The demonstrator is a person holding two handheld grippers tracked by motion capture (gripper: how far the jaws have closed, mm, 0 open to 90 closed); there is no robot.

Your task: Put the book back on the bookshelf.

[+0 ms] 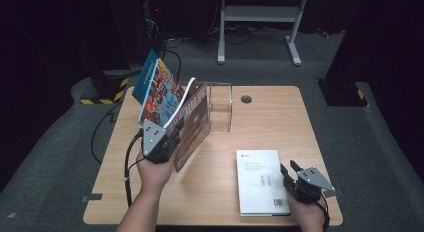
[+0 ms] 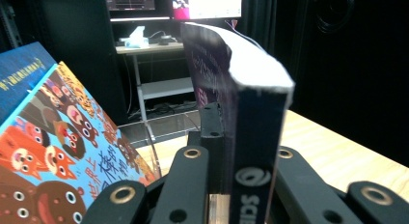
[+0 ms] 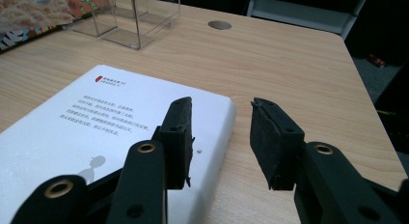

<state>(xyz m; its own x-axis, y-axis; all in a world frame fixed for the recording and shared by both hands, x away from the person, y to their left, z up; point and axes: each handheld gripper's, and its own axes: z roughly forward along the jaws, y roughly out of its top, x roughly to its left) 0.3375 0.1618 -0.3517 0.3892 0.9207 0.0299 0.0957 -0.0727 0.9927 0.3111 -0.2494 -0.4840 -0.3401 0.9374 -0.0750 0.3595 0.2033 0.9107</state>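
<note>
**A:** The dark-spined book is clamped by its spine in your left gripper, held up off the table over the left half, leaning toward the clear acrylic stand near the far edge. What worries me is that you hold it at one low corner of the spine, so the pages above are free to fan and sag (the top already curls over in the left gripper view). It's a soft paperback; I'd expect it to bend rather than stay stiff when you steer it in.

**B:** And the colourful picture book?

**A:** It leans at the stand's left end, glossy cover, just beside your book. Swing wide and you could knock it off the far-left corner, or catch the stand's thin, hard wall and shove it along the smooth wood-grain table.

**B:** The right side?

**A:** Your right gripper has its jaws partly apart and holds nothing, straddling the right edge of the white book, which lies flat by the near-right corner. Matte cover, thick block; a shallow bite on that edge may just lift the cover.
</note>
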